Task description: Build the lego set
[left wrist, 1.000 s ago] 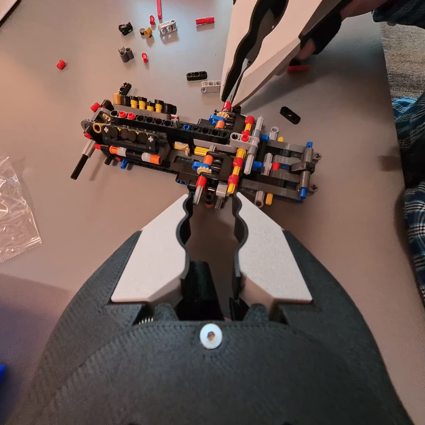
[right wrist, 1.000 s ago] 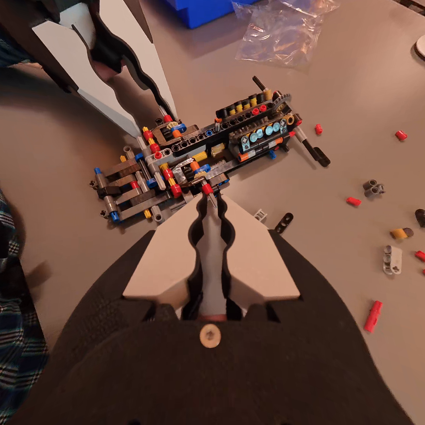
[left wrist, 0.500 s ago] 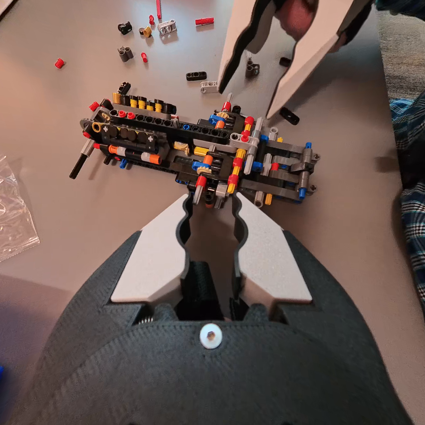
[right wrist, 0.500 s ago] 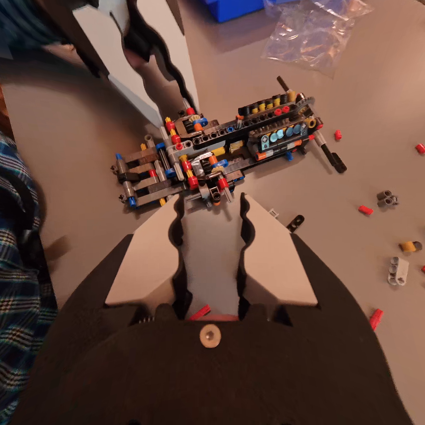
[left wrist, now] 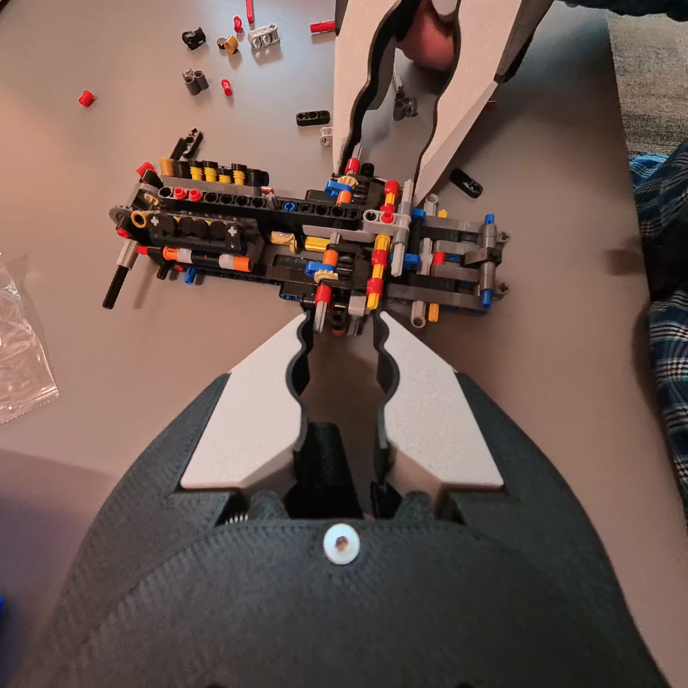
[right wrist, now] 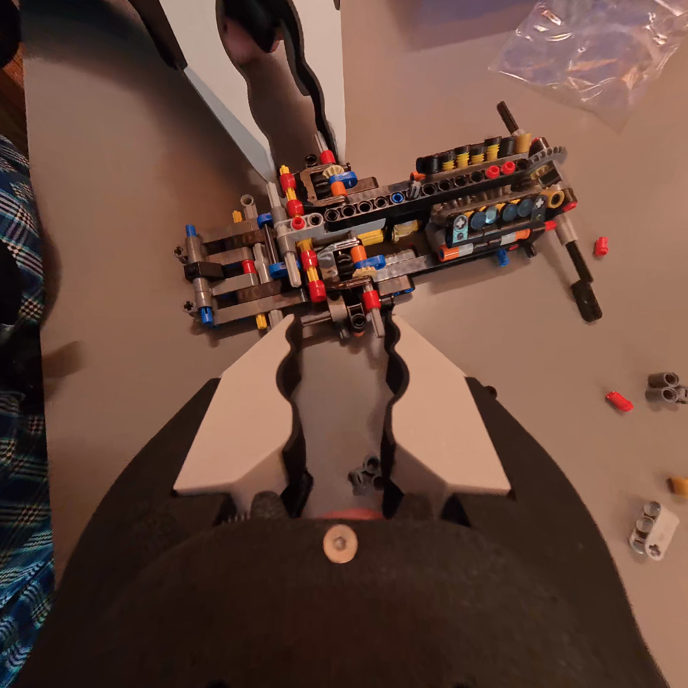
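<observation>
The long lego model [left wrist: 298, 231] of black beams, grey frames and red, yellow and blue pins lies flat on the grey table [left wrist: 167, 372]. My left gripper [left wrist: 343, 321] is partly closed around the short section that sticks out of the model's near side, a grey axle with a red bush [left wrist: 322, 303] between its fingers. My right gripper [right wrist: 342, 322] is open and empty, its tips on either side of the matching section with a red-bushed axle [right wrist: 372, 303] on the opposite side. The model [right wrist: 372, 223] lies between both grippers. The right gripper [left wrist: 378, 186] also shows from above in the left wrist view.
Loose parts lie beyond the model: a red bush [left wrist: 86, 98], a dark grey connector [left wrist: 195, 80], a black beam [left wrist: 312, 118], a red pin [right wrist: 618, 401], a white connector [right wrist: 653, 536]. A small grey connector [right wrist: 366, 471] lies between my right fingers. A clear plastic bag [right wrist: 595, 56] and plaid fabric [left wrist: 666, 335] border the area. The gap from one gripper's tips to the other's is roughly 8 cm. To the small grey connector [right wrist: 366, 471]: right tips about 7 cm, left tips about 15 cm.
My right gripper was shut on the grey axle with the red bush a second ago. It let go, opened wide and pulled back slightly. My left gripper and the model stayed still.
</observation>
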`<state>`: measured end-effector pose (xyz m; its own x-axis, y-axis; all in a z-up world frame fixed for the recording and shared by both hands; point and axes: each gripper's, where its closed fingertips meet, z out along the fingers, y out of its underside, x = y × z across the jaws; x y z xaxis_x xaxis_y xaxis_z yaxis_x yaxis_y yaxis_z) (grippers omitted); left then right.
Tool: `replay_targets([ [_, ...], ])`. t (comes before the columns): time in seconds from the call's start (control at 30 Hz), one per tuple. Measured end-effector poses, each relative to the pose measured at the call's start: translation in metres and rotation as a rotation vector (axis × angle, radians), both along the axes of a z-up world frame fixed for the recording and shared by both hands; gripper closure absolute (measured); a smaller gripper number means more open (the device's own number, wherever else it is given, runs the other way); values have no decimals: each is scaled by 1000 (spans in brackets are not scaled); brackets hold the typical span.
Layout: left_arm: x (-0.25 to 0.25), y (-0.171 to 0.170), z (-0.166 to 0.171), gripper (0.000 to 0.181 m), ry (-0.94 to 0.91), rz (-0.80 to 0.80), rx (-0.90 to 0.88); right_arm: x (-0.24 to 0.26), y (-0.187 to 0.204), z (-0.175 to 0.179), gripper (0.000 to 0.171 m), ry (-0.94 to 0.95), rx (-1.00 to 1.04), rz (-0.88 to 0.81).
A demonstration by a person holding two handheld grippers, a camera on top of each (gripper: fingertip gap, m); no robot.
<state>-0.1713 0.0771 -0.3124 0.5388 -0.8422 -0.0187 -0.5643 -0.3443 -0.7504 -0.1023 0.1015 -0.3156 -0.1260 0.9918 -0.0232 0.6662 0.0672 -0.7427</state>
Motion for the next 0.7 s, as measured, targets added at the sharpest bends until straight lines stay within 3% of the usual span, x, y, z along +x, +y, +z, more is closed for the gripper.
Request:
replay_targets([
  [0.7, -1, 0, -2, 153, 18, 5, -5, 5, 5, 9, 131, 41, 38, 60],
])
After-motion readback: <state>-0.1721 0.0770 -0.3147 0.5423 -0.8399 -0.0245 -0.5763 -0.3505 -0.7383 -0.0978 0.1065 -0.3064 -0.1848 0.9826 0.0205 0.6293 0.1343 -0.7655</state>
